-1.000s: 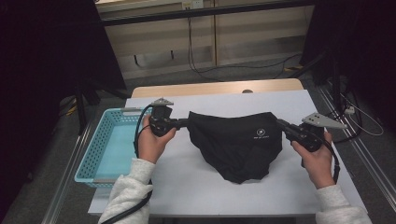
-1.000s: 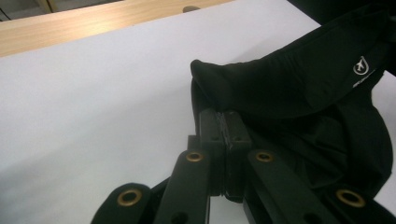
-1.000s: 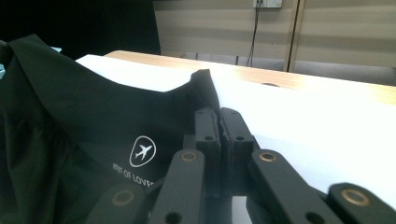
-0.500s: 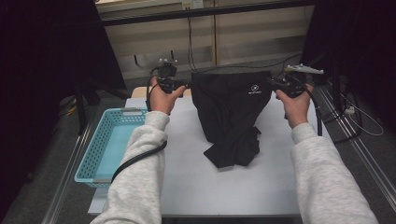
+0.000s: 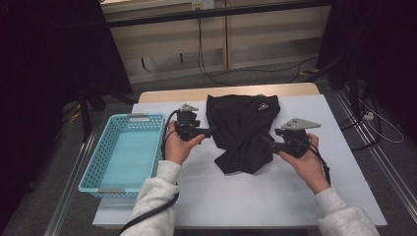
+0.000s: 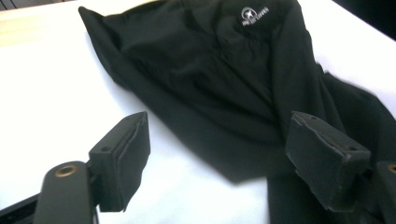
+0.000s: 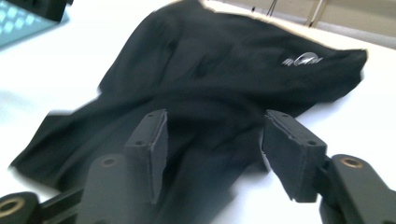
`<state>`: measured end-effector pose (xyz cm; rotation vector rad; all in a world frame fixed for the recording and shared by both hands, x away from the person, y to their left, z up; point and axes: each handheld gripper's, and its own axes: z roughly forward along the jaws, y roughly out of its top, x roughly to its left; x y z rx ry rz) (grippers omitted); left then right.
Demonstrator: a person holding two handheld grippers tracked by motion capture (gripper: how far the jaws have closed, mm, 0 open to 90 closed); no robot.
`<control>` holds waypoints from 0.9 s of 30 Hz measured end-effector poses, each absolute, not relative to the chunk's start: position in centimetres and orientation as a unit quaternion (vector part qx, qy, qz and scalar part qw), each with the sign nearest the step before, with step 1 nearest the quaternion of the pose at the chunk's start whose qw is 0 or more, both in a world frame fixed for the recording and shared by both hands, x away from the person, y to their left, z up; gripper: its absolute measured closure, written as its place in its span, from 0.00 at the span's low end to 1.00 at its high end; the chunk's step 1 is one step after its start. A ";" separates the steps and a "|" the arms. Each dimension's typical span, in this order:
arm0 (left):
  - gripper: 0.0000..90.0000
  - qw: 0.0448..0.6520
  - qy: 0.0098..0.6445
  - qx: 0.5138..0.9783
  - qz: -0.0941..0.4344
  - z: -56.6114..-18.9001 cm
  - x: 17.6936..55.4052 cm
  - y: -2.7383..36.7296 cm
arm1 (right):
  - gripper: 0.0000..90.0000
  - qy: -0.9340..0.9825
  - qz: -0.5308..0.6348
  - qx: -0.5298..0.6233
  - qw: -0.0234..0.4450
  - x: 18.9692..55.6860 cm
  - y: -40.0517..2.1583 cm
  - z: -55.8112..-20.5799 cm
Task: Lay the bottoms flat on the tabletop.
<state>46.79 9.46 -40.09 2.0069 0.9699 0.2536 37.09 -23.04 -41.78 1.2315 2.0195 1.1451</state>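
The black garment (image 5: 244, 132) lies crumpled on the white table (image 5: 236, 191), just right of the blue basket (image 5: 123, 152), its long axis running from the far edge toward me, logo end farthest. I hold the left gripper (image 5: 209, 132) at its left edge and the right gripper (image 5: 266, 143) at its lower right, about equally near. Both sets of jaws have just been opening and now stand apart, cloth released. The fabric looks thin, soft and bunched.

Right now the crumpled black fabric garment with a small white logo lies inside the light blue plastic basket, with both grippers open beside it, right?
Not quite: the black garment lies on the white table, beside the blue basket, as the high view shows. The left gripper and right gripper are indeed open.
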 end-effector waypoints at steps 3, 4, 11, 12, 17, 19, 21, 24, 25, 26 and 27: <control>0.22 0.429 0.384 0.811 0.104 -40.8 45.1 9.9 | 0.42 0.751 0.419 0.443 0.254 35.6 -22.1 -42.3; 0.22 0.430 0.385 0.810 0.104 -40.9 44.8 10.0 | 0.42 0.755 0.421 0.437 0.249 35.1 -21.7 -42.6; 0.19 0.419 0.374 0.819 0.117 -42.4 42.6 10.6 | 0.39 0.776 0.412 0.413 0.239 33.5 -20.0 -43.9; 0.20 0.416 0.372 0.822 0.114 -42.6 42.6 10.5 | 0.39 0.778 0.410 0.409 0.242 33.5 -19.9 -44.0; 0.18 0.409 0.371 0.825 0.119 -42.9 42.7 10.9 | 0.38 0.787 0.408 0.399 0.235 33.5 -19.2 -44.5; 0.18 0.408 0.373 0.824 0.122 -43.0 42.6 11.1 | 0.38 0.790 0.406 0.396 0.233 33.5 -19.0 -44.5; 0.18 0.409 0.372 0.824 0.125 -43.1 42.4 11.1 | 0.38 0.792 0.407 0.392 0.231 33.5 -18.8 -44.6; 0.18 0.410 0.369 0.825 0.125 -43.1 42.1 11.1 | 0.43 0.794 0.412 0.384 0.227 33.2 -18.3 -44.5; 0.18 0.408 0.369 0.826 0.125 -43.1 42.1 11.0 | 0.44 0.797 0.411 0.380 0.228 33.2 -18.1 -44.5; 0.18 0.406 0.367 0.828 0.125 -43.1 42.0 11.1 | 0.45 0.800 0.410 0.376 0.227 33.1 -17.8 -44.6; 0.18 0.406 0.367 0.828 0.123 -43.1 42.0 11.1 | 0.47 0.803 0.408 0.371 0.225 33.1 -17.6 -44.6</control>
